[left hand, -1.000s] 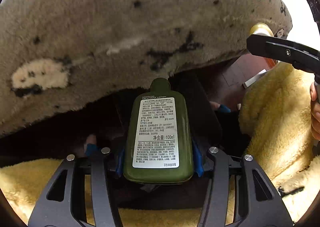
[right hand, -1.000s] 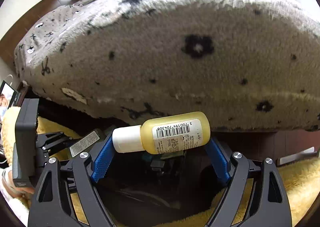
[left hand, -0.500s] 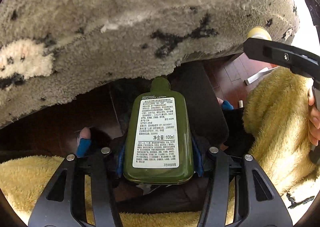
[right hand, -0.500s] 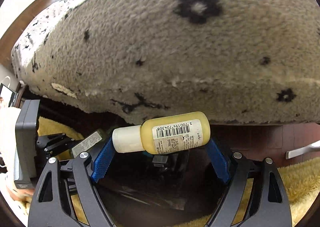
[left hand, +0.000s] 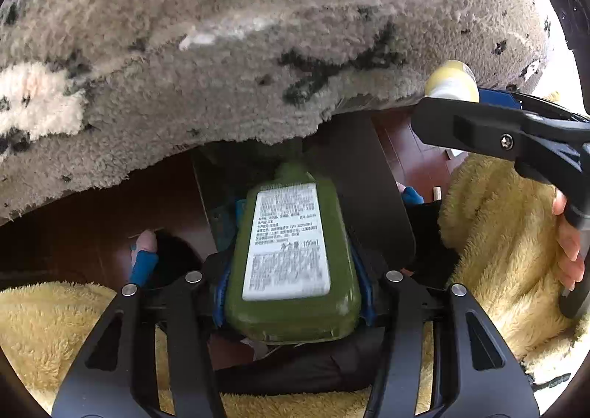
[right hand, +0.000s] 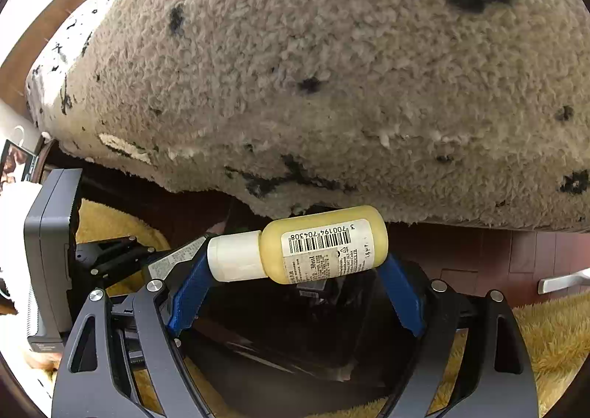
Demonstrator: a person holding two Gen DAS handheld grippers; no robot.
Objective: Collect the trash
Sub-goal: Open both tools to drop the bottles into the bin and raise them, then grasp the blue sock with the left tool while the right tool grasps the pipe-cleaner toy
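Note:
My left gripper (left hand: 293, 270) is shut on a flat green lotion bottle (left hand: 291, 255) with a white label, held upright with its cap pointing away. My right gripper (right hand: 295, 266) is shut on a small yellow bottle (right hand: 324, 244) with a white cap, held crosswise with the cap to the left. Both hang over a dark trash bag (right hand: 295, 337) below the jaws. The right gripper and the yellow bottle's cap (left hand: 450, 80) show at the upper right of the left wrist view. The left gripper with the green bottle (right hand: 173, 259) shows at the left of the right wrist view.
A grey fluffy blanket (left hand: 221, 49) with black marks drapes over a bed edge and fills the upper part of both views. A yellow fluffy rug (left hand: 497, 233) lies on the dark wood floor (right hand: 479, 252). The person's toes (left hand: 145, 244) are by the bag.
Both grippers have moved closer to the blanket edge and lower over the bag. The green bottle now sits tilted a little to the right. Both bottles are still held.

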